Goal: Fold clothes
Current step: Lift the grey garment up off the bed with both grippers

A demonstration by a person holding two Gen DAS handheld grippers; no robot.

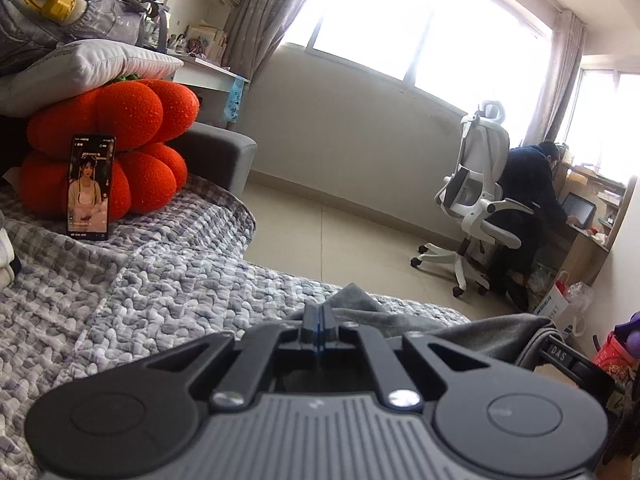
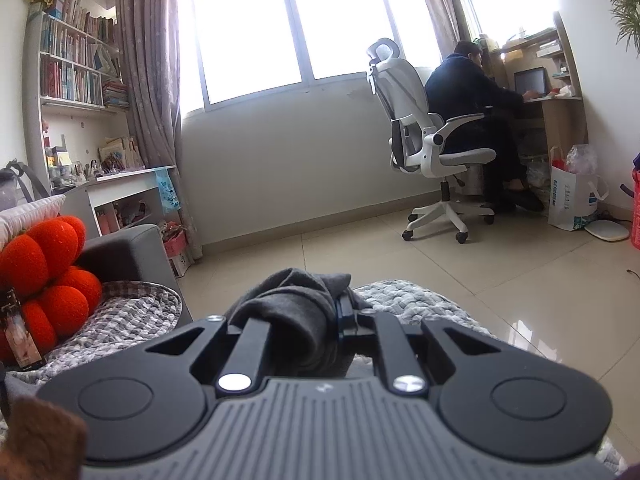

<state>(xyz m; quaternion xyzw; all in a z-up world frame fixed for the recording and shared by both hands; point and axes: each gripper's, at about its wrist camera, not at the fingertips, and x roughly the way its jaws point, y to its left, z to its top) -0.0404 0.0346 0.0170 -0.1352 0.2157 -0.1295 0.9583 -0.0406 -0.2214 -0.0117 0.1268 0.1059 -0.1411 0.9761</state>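
A grey garment [image 1: 384,316] lies on the grey-and-white quilt [image 1: 160,280] at the bed's edge. My left gripper [image 1: 321,314] is shut with its fingers pressed together, and a fold of the grey cloth rises in a peak right at its tips and drapes off to the right. In the right wrist view, my right gripper [image 2: 326,300] is shut on a thick bunch of the same grey garment [image 2: 296,300], which bulges over the left finger and hides it. The cloth hangs down between the fingers toward the camera.
An orange pumpkin cushion [image 1: 120,152] with a phone [image 1: 89,186] propped against it sits on the bed at the left. A person sits in a white office chair [image 2: 420,136] at a desk across the tiled floor [image 2: 400,260]. A paper bag [image 2: 572,196] stands nearby.
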